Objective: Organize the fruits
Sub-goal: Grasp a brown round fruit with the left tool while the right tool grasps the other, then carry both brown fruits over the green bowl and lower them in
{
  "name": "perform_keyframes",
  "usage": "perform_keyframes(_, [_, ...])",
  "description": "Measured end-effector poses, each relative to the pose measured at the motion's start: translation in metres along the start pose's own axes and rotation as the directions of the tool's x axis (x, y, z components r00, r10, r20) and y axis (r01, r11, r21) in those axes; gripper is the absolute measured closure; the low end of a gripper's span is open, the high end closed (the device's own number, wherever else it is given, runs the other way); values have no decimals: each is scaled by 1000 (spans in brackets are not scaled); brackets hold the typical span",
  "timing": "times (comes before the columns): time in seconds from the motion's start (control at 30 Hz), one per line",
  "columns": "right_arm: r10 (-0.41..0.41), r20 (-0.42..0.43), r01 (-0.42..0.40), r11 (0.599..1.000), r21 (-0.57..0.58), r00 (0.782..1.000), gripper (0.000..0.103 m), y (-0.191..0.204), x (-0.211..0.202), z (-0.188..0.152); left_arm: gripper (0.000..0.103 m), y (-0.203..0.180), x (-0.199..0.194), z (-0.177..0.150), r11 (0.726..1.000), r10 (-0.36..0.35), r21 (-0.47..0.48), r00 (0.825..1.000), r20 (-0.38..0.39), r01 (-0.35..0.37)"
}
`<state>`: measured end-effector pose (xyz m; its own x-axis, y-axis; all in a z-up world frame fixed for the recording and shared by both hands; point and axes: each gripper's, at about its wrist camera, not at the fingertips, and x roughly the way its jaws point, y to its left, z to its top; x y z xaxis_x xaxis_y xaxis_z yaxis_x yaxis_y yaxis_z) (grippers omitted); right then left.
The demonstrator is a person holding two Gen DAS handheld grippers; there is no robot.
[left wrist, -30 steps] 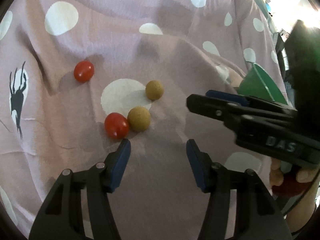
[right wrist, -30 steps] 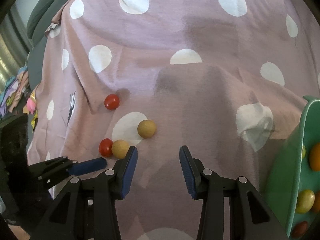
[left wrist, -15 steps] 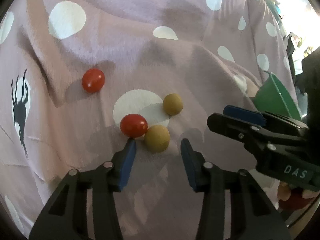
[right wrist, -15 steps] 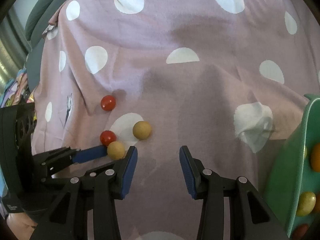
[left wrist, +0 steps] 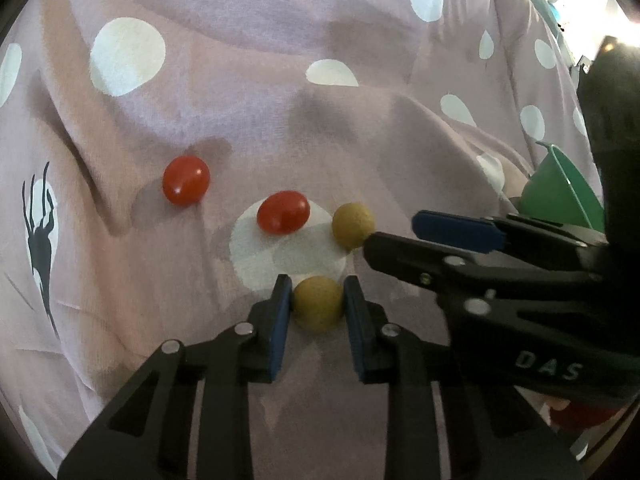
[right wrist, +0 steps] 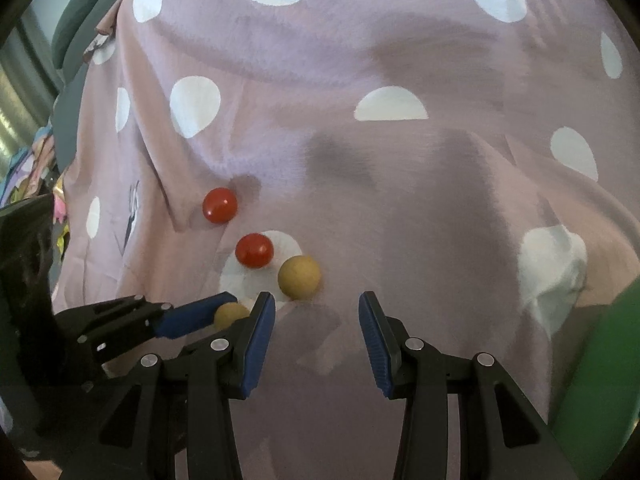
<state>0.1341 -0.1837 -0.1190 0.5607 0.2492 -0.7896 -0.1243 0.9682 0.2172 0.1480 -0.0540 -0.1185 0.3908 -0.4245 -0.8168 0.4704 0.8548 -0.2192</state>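
So far one tan fruit [left wrist: 318,303] has been clamped between the just-closed pads of the left gripper [left wrist: 318,312] on the spotted cloth [left wrist: 240,60], while the right gripper [right wrist: 316,340], part open and empty, is aimed near another tan fruit [right wrist: 299,277], and two red tomatoes [left wrist: 283,212] are left outside the green bowl [left wrist: 564,192].

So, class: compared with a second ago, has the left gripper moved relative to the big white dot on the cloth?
Yes. The left gripper has moved up to the white dot, its fingers closing on a tan ball.

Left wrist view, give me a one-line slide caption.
Left gripper shut on a tan ball on the dotted cloth, two tomatoes beyond.
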Motion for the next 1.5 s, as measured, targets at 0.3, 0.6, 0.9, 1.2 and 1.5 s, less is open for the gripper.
perform_keyframes(0.3, [-10, -37, 8, 999, -35, 999, 59, 11, 21, 13, 77, 4, -5, -3, 1000, 10, -26, 1000, 3, -10])
perform_keyframes(0.6, [-69, -59, 64, 994, -89, 996, 74, 22, 27, 17, 77, 3, -4, -1, 999, 8, -37, 1000, 5, -8])
perform_keyframes(0.9, [-55, -40, 53, 997, -56, 998, 75, 17, 20, 12, 77, 4, -6, -2, 999, 9, -47, 1000, 2, -9])
perform_keyframes(1.2, [-65, 25, 65, 998, -17, 998, 75, 4, -11, -6, 77, 7, -18, -10, 997, -5, -78, 1000, 15, 6])
perform_keyframes(1.5, [-115, 105, 115, 993, 9, 988, 75, 1, -49, -22, 77, 2, -40, -16, 998, 9, -67, 999, 41, -6])
